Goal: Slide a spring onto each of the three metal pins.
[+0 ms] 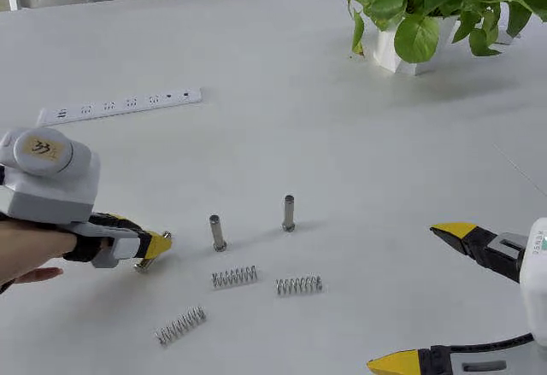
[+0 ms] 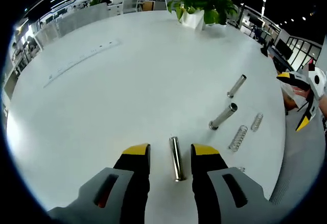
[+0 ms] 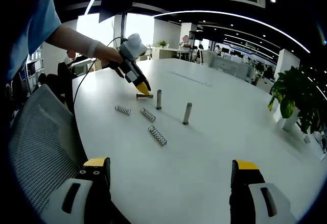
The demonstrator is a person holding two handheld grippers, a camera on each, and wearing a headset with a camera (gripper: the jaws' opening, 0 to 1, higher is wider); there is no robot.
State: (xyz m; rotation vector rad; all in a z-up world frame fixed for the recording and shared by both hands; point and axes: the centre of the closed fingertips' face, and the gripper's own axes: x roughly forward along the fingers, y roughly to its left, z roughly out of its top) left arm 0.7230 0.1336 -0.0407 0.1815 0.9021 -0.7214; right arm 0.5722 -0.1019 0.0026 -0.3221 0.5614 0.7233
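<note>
Left gripper (image 2: 170,150): low over the table (image 1: 342,136), jaws apart, one on each side of the lying pin. A slim gap seems to show on both sides, though a light touch is hard to rule out.
Lying pin (image 2: 176,165): flat on the table, lengthwise between those jaws.
Upright pins (image 1: 217,231) (image 1: 289,213): standing near each other, bare.
Springs (image 1: 234,277) (image 1: 299,285) (image 1: 180,325): loose on the table, just in front of the pins.
Right gripper (image 3: 171,164): jaws wide apart, holding nothing, well apart from the pins.
Far side: power strip (image 1: 120,106), potted plant (image 1: 427,8).
</note>
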